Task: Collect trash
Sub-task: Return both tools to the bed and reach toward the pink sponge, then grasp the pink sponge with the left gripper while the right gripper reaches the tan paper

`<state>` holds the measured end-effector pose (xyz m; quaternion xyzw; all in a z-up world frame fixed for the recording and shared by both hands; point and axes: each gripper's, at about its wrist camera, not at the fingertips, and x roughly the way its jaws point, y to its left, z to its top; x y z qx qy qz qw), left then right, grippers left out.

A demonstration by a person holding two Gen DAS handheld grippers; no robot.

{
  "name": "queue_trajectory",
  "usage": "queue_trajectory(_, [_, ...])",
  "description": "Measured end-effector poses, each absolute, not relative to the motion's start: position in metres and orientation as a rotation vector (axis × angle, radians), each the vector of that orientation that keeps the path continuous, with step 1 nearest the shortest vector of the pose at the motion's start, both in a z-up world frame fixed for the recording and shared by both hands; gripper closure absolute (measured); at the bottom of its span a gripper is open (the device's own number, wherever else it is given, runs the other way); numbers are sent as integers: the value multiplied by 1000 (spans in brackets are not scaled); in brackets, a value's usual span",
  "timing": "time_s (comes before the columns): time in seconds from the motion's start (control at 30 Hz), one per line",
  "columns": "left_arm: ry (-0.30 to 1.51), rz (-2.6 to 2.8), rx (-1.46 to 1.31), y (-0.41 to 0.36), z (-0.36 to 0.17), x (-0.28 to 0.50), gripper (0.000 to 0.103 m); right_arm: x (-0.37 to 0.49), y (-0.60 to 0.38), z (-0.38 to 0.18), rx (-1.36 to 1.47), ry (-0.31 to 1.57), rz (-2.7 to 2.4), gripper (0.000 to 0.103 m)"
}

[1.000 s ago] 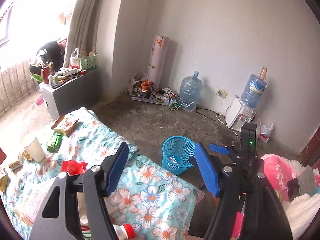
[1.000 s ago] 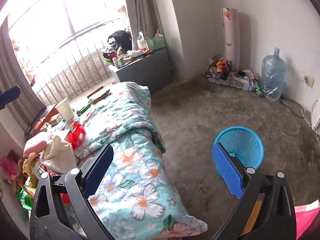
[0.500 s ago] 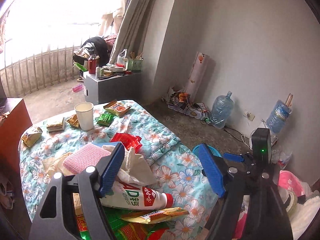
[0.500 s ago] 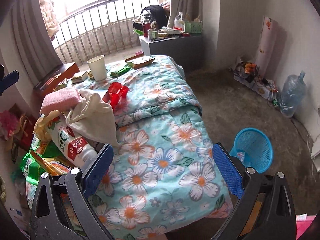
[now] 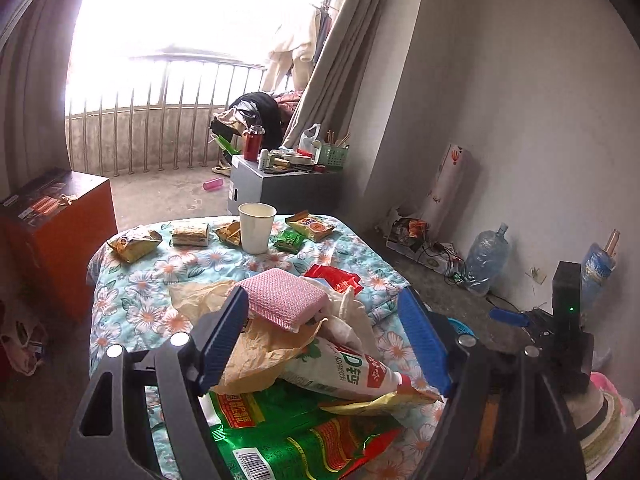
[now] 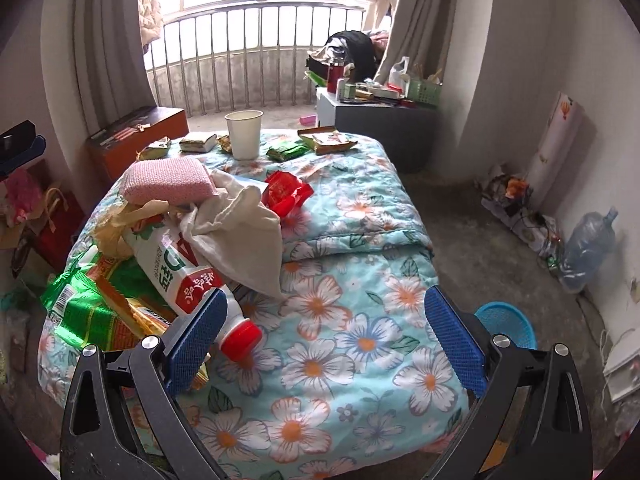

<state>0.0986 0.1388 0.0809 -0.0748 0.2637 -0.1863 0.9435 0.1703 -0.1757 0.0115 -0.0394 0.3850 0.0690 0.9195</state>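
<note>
Trash lies on a floral quilt. A white bottle with a red cap, a green wrapper, a pink sponge, a white cloth and a red wrapper form a pile. A paper cup and several snack packets sit at the far end. The blue trash basket stands on the floor to the right. My left gripper is open over the pile, above the sponge and bottle. My right gripper is open and empty beside the bottle cap.
A grey cabinet with clutter stands by the window. An orange-brown box is left of the bed. Water jugs and cables line the right wall. The bare concrete floor lies between bed and wall.
Both grippers swung left from the basket and floor toward the bed. The trash pile now fills the near view. Both stay open.
</note>
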Motion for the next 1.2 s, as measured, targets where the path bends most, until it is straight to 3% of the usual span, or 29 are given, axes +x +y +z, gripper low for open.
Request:
queue_trajectory(0.53, [537, -329, -310, 204, 35, 77, 28, 159, -154, 25, 305, 714, 302, 13])
queue_trajectory(0.73, [578, -447, -397, 210, 33, 110, 28, 163, -158, 32, 329, 721, 307, 15])
queue_trajectory(0.87, [713, -556, -578, 214, 25, 166, 28, 168, -164, 29, 355, 719, 287, 15])
queue_trajectory(1.1, [944, -564, -705, 203, -10, 246, 41, 179, -169, 15, 375, 756, 291, 15])
queue_trajectory(1.2, [1028, -533, -731, 200, -27, 263, 51, 186, -172, 12, 379, 762, 297, 15])
